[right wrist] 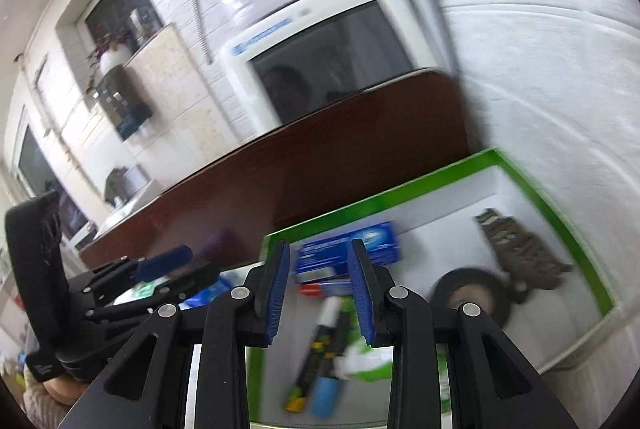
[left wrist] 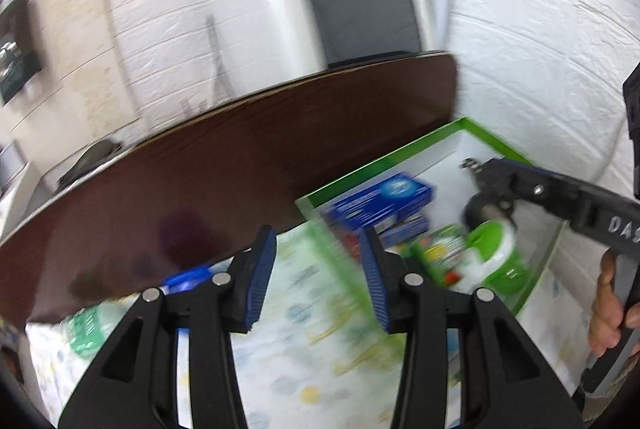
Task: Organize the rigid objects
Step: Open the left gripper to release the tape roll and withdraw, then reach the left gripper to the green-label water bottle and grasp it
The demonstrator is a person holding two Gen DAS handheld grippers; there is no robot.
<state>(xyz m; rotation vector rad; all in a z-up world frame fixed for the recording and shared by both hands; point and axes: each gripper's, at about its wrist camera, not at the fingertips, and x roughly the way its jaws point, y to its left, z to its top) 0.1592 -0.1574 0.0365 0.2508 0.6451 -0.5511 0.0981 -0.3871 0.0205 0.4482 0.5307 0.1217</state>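
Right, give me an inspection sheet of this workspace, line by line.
Surface: patterned cloth below a dark wood panel.
Job's things: green-rimmed box holds a blue carton, a black tape roll, a green-and-white tub and a marker.
Clutter: a blue-capped bottle lies on the cloth.
Grippers: left gripper open, empty; right gripper open, empty, above the box.
Cables: nothing seen.
Surroundings: white appliance, white brick wall.
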